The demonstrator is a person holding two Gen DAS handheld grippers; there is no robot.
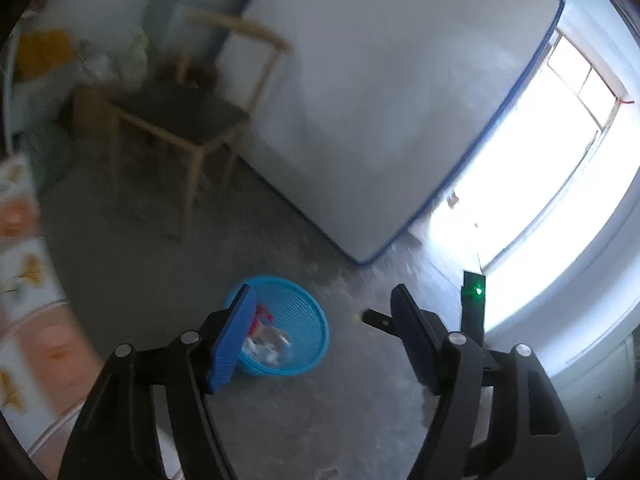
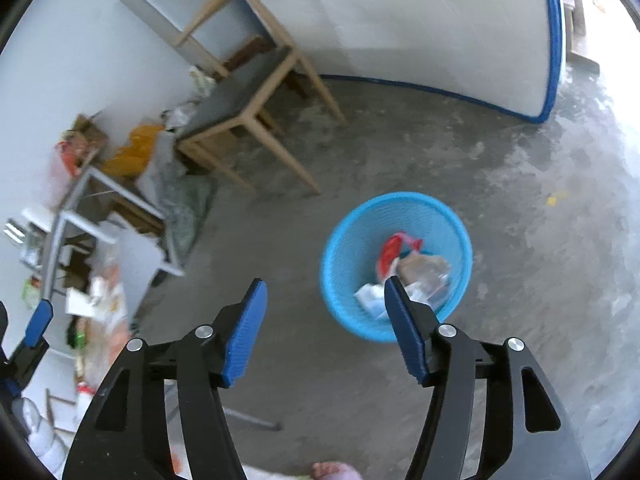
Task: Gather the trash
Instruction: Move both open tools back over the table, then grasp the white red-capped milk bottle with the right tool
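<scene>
the trash [image 2: 404,276] already sits in the blue basket [image 2: 340,240] on the floor: crumpled wrappers and clear plastic, likely light, soft and slippery, so pinch any piece at a bunched fold. your right gripper [image 2: 324,328] and left gripper [image 1: 320,336] both stand open and empty above it, near the chair [image 2: 248,96].

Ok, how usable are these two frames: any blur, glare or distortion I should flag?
Left wrist view: motion-smeared, the wooden chair is soft, and the window is blown out to white. Right wrist view: sharper in the middle, with the blue basket and its trash readable, though the clutter at the left edge is smeared. Both views: fisheye bends the mattress's blue edge and darkens the corners.
</scene>
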